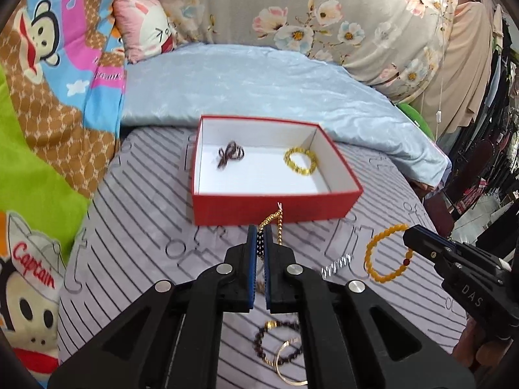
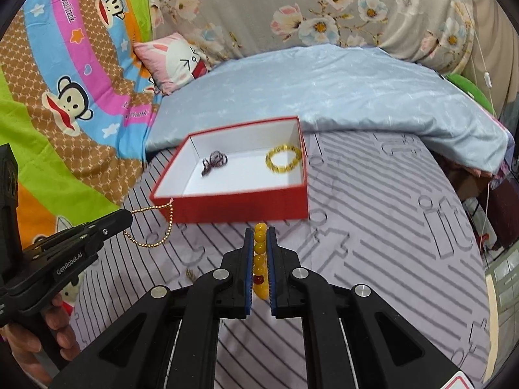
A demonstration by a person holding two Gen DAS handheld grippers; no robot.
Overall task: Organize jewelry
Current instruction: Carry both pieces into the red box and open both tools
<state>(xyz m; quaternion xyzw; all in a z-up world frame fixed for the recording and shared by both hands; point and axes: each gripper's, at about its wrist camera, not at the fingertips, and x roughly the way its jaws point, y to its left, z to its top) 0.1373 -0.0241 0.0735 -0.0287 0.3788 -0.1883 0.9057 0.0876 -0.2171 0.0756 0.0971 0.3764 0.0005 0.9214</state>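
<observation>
My left gripper (image 1: 259, 230) is shut on a thin gold bead chain (image 1: 275, 222), which loops out of its tips and hangs above the striped bedsheet. The right wrist view shows that chain (image 2: 157, 227) dangling from the left gripper (image 2: 127, 218). My right gripper (image 2: 260, 231) is shut on an orange bead bracelet (image 2: 259, 261). From the left wrist camera, the bracelet's ring (image 1: 384, 253) hangs off the right gripper (image 1: 410, 235). Just ahead stands an open red box (image 1: 275, 209) with a white inside. It holds a dark bead bracelet (image 1: 231, 155) and a yellow bead bracelet (image 1: 301, 161).
A silver piece (image 1: 335, 264), a dark bead bracelet (image 1: 275, 343) and a gold ring (image 1: 287, 366) lie on the sheet under my left gripper. Behind the box are a folded blue quilt (image 1: 259, 81), a pink pillow (image 1: 146, 29) and cartoon bedding (image 1: 48, 97). The bed edge falls off at right.
</observation>
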